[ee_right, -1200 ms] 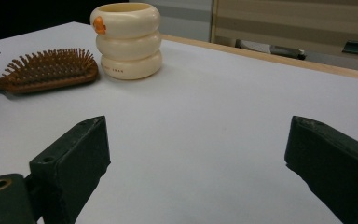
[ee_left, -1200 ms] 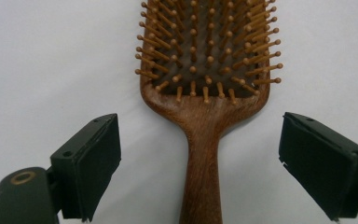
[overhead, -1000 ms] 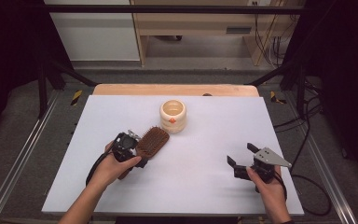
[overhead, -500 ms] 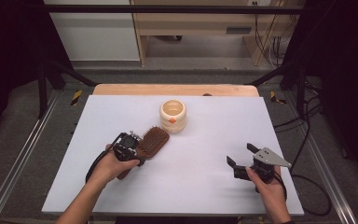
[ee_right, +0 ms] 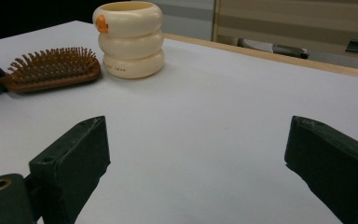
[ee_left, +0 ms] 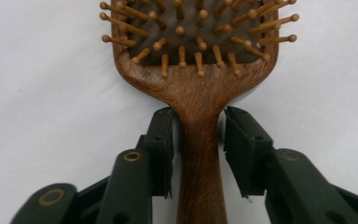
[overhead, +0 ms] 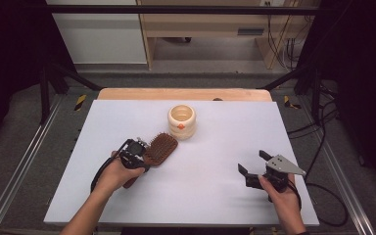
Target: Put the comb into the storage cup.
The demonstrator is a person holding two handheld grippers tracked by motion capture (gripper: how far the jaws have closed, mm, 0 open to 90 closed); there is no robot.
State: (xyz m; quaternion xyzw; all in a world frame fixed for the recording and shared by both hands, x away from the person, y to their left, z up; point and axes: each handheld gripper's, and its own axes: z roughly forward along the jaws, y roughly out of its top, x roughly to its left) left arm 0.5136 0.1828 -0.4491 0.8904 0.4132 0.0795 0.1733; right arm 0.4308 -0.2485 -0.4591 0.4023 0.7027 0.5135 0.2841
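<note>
The big white table (overhead: pixel 200 196) is in front of you, with a strip of wood along its far edge. On it, toward the far side and near the middle, stands a cream cup (overhead: pixel 181 121) that looks like three fat rings stacked up, with a small orange mark on its side. Just in front of the cup and a bit to your left lies a brown wooden hairbrush (overhead: pixel 159 148). It lies flat with its little wooden pins pointing up, and its head is near the cup but not touching it. Its handle points back toward your left hand (overhead: pixel 115 174). Your left gripper (ee_left: pixel 198 135) has its two black jaws on either side of the handle, right where the handle meets the head. The jaws have just been closing in on it. The jaw on one side looks like it is touching the wood, and a thin gap shows at the other side, so the handle is between them but not squeezed yet. Your right gripper (overhead: pixel 254 165) rests low over the table on your right side, well apart from the brush and the cup. Its jaws are spread wide with nothing between them.
</note>
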